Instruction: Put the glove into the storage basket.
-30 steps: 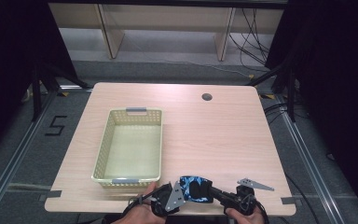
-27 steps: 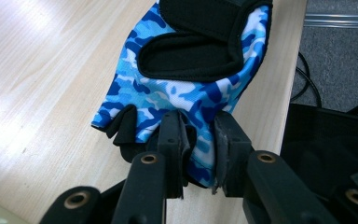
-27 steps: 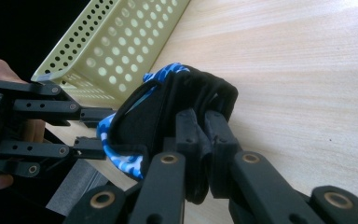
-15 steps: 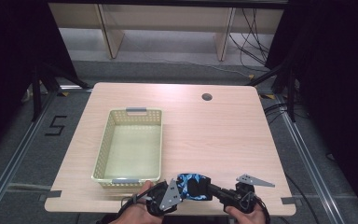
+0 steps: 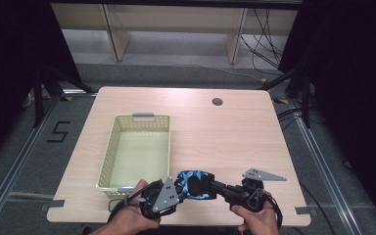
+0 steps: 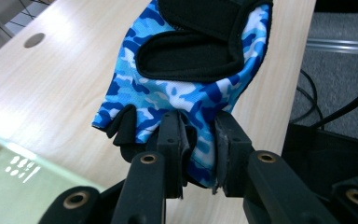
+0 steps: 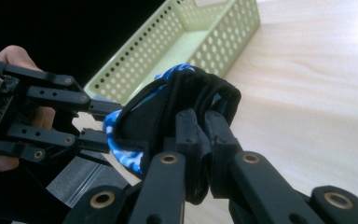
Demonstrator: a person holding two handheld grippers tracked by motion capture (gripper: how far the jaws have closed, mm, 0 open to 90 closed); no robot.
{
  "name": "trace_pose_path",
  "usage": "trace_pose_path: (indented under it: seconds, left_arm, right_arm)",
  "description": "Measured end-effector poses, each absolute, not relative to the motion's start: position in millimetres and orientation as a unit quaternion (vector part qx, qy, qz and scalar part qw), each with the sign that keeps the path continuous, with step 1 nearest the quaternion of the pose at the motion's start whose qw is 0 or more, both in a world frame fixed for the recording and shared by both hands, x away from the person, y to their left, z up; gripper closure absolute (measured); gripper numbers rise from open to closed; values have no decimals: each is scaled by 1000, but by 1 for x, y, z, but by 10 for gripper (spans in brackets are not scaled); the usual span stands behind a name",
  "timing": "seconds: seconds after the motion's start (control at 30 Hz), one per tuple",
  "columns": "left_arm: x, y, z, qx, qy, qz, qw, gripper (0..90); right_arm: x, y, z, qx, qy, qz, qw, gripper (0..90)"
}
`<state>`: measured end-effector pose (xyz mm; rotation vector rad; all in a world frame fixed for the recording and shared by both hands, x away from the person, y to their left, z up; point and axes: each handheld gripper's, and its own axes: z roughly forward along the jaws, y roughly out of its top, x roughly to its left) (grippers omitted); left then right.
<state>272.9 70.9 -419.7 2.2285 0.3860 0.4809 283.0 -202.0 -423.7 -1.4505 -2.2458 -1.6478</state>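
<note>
A blue camouflage glove [image 5: 195, 184] hangs just above the surface's near edge, beside the basket's [image 5: 136, 152] near right corner. The left gripper [image 6: 198, 154] has its fingers pinched on one end and the right gripper [image 7: 204, 140] on the black edge opposite, probably to keep it stretched for carrying.

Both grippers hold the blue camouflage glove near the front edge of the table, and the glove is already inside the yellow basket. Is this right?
Not quite. The high view shows the glove outside the yellow basket, beside its near right corner, held between the left gripper and the right gripper. The rest is correct.
</note>
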Motion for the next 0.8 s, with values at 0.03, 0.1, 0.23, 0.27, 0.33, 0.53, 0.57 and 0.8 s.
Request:
trace_pose_path:
  seconds: [0.03,0.1,0.23,0.27,0.33,0.53,0.57,0.8]
  left_arm:
    - [274,75,-414,878,153,200,407,740]
    - [276,83,-405,877,154,209,405,740]
    - [284,97,-396,874,163,216,404,740]
    - [284,97,-396,874,163,216,404,740]
    - [288,105,-392,872,170,216,405,740]
    - [296,127,-387,875,182,227,387,739]
    - [300,133,-389,874,191,225,386,739]
    - [308,158,-400,871,223,219,379,740]
  right_arm:
    - [283,-199,-421,-466,-714,-523,7,862]
    - [290,-191,-411,-449,-722,-527,-1,862]
    - [300,-175,-395,-440,-728,-527,9,862]
    - [300,-175,-395,-440,-728,-527,9,862]
    - [311,-164,-391,-427,-736,-525,0,862]
    - [331,-138,-387,-411,-749,-520,17,862]
    - [334,-134,-387,-411,-751,-517,19,862]
    - [356,-100,-397,-401,-767,-500,34,862]
